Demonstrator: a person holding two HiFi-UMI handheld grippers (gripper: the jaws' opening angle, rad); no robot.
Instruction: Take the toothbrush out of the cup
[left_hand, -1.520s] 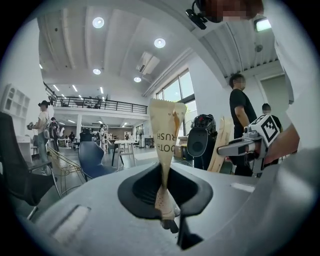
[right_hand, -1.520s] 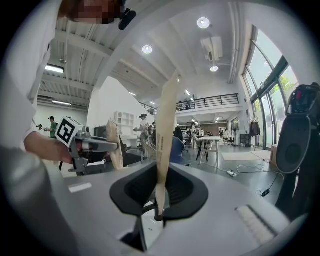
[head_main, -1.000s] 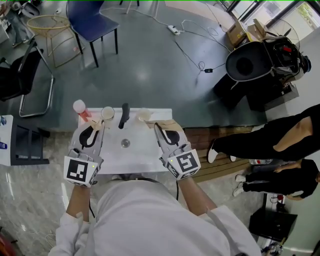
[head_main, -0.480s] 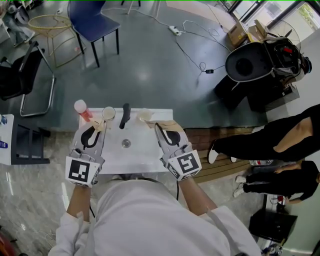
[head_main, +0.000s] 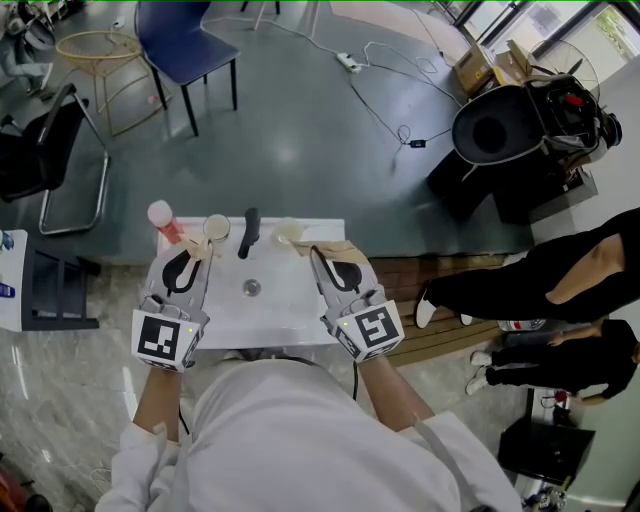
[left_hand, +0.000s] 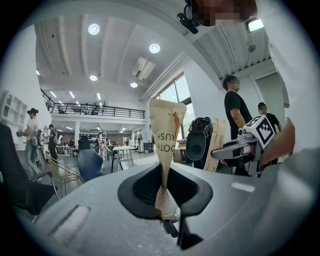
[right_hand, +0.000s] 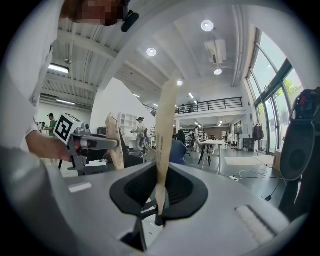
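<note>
My left gripper (head_main: 197, 252) is shut on a tan paper toothbrush packet (left_hand: 165, 135), which stands upright between its jaws in the left gripper view. My right gripper (head_main: 318, 252) is shut on a second tan paper packet (right_hand: 165, 130), seen edge-on in the right gripper view. Both grippers hover level over a white basin (head_main: 285, 305). Behind the left gripper stands a beige cup (head_main: 216, 227). A pale cup (head_main: 288, 230) stands near the right gripper's tip. Whether a toothbrush is in either cup I cannot tell.
A black tap (head_main: 247, 232) rises at the basin's back edge, with the drain (head_main: 251, 288) in front of it. A pink-capped bottle (head_main: 160, 216) stands at the back left corner. A seated person's legs (head_main: 540, 280) lie to the right, and chairs (head_main: 185, 45) stand beyond.
</note>
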